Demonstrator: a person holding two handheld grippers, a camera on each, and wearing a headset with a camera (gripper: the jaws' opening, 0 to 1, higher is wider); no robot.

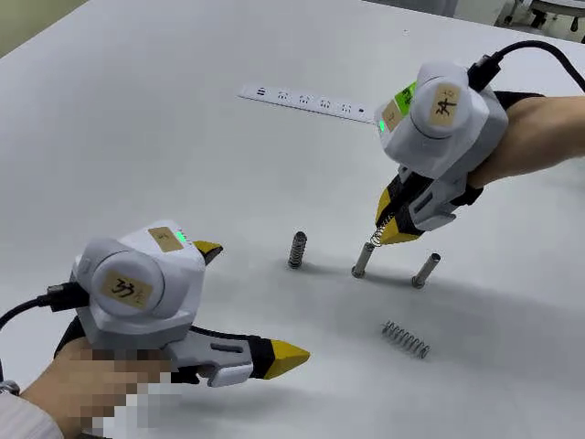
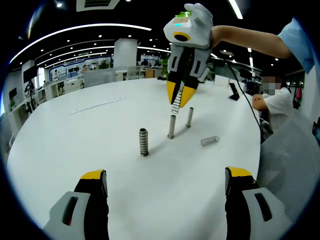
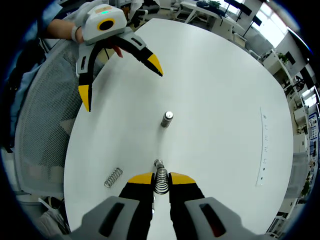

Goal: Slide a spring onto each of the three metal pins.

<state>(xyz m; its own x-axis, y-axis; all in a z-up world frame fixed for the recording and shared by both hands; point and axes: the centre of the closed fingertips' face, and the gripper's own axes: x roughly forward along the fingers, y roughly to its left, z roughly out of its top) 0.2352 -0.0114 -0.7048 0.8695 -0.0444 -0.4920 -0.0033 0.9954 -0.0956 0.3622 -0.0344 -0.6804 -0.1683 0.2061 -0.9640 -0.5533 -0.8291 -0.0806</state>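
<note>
Three metal pins stand on the white table (image 1: 137,137). The left pin (image 1: 297,249) wears a spring. Both the middle pin (image 1: 363,260) and the right pin (image 1: 425,270) are bare. My right gripper (image 1: 388,233) is shut on a spring (image 1: 376,238), whose lower end hangs just above the middle pin's top (image 3: 158,163). The held spring (image 3: 161,180) sits between the yellow jaws. A loose spring (image 1: 405,338) lies in front of the pins. My left gripper (image 1: 249,302) is open and holds nothing, nearer me and left of the pins.
A white power strip (image 1: 306,102) lies on the far side of the table. In the right gripper view a grey mesh chair (image 3: 40,125) stands at the table's edge. A seated person (image 2: 270,100) is beyond the table in the left gripper view.
</note>
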